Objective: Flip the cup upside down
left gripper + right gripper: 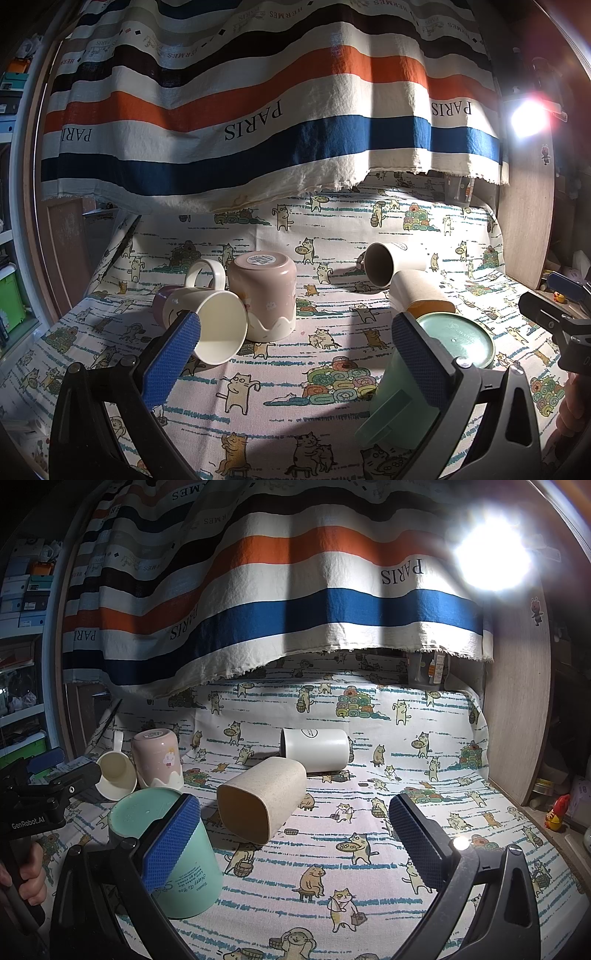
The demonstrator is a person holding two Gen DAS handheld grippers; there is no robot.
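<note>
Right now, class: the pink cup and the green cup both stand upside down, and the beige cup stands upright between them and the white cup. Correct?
Not quite. The beige cup lies on its side, as the right wrist view shows. The pink cup and green cup are upside down; the white cup lies beyond.

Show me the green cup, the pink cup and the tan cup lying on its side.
green cup (192, 871), right wrist view, on its side wall.
pink cup (266, 295), left wrist view, on its side wall.
tan cup (273, 786), right wrist view, on its upper side.

A home corner (cluttered shelves beside it), with a cat-print tablecloth
</note>
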